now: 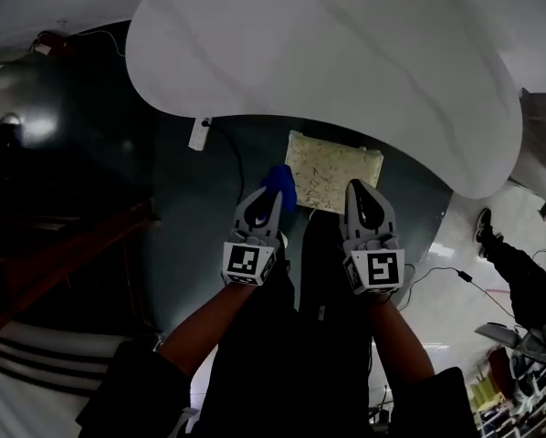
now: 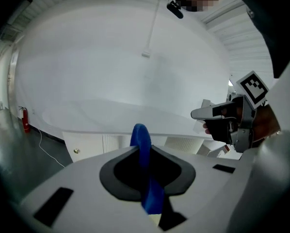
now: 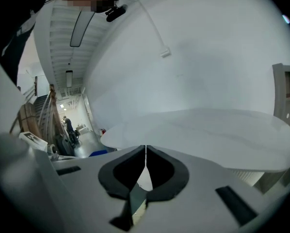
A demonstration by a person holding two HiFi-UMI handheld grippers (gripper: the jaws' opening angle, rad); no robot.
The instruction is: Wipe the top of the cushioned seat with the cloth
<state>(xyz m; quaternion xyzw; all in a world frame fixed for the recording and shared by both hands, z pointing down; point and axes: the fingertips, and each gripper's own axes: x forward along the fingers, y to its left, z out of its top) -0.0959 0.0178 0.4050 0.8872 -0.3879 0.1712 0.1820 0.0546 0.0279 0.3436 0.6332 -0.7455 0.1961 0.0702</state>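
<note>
The left gripper point(image 1: 264, 201) has its fingers clamped on the blue cloth point(image 1: 280, 183), just beside the cushioned seat point(image 1: 332, 173) at centre frame, below the white table point(image 1: 346, 53). The right gripper point(image 1: 361, 194) is closed on nothing. With so narrow a pinch, the cloth could bunch or slip out when dragged. No container shows.

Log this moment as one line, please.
left gripper: shut on blue cloth | right gripper: shut, empty | cushioned seat: ahead of both

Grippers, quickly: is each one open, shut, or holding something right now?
Left gripper: jaws shut on the blue cloth.
Right gripper: jaws shut, nothing between them.
</note>
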